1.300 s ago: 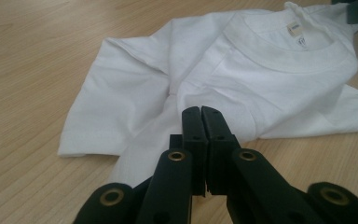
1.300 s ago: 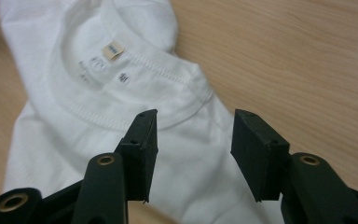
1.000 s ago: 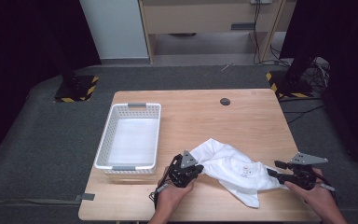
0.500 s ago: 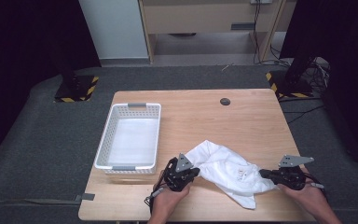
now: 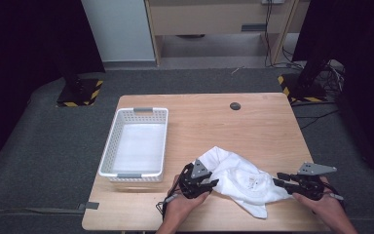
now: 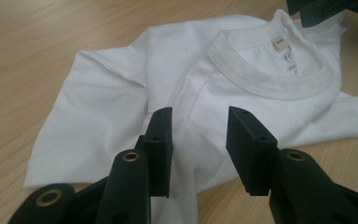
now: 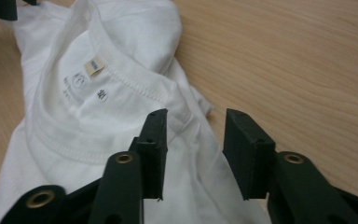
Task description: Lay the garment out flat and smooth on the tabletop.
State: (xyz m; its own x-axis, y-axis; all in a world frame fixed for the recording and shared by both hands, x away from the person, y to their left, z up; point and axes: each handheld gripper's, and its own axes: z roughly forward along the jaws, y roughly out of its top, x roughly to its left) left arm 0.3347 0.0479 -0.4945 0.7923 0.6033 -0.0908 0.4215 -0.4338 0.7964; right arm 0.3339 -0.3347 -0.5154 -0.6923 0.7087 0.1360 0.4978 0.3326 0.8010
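High view: surface [image 5: 253, 122] is a wooden top. White basket [image 5: 135, 144] sits along its left edge, empty. White t-shirt [image 5: 241, 179] lies crumpled near the front edge, right of centre, well apart from the basket. Small dark disc [image 5: 234, 106] near the back edge.

My left gripper [image 5: 200, 181] is at the shirt's left side, my right gripper [image 5: 287, 181] at its right side. Both close to the front edge.

Left gripper view: fingers [image 6: 161, 135] spread wide, nothing held, poised low over the shirt body just below the collar [image 6: 270, 81]. Right gripper view: fingers [image 7: 151, 140] equally wide, empty, over the cloth beside the collar; neck label [image 7: 94, 66] faces up.

Step in hand, as I read it: grab the shirt at two points to lift or spread it.

How to do it well:
- drop each gripper until the lower finger slides under a fold, not just pressing flat cloth into the wood
- take one layer edge or the shoulder seam per side, not a bunched wad
- close fully before lifting; thin knit slips
- keep both grips about level either side of the collar so it hangs straight
- lift together, then pull apart gently to shake out the creases

Risk: pinching both front and back layers, so the shirt stays balled.
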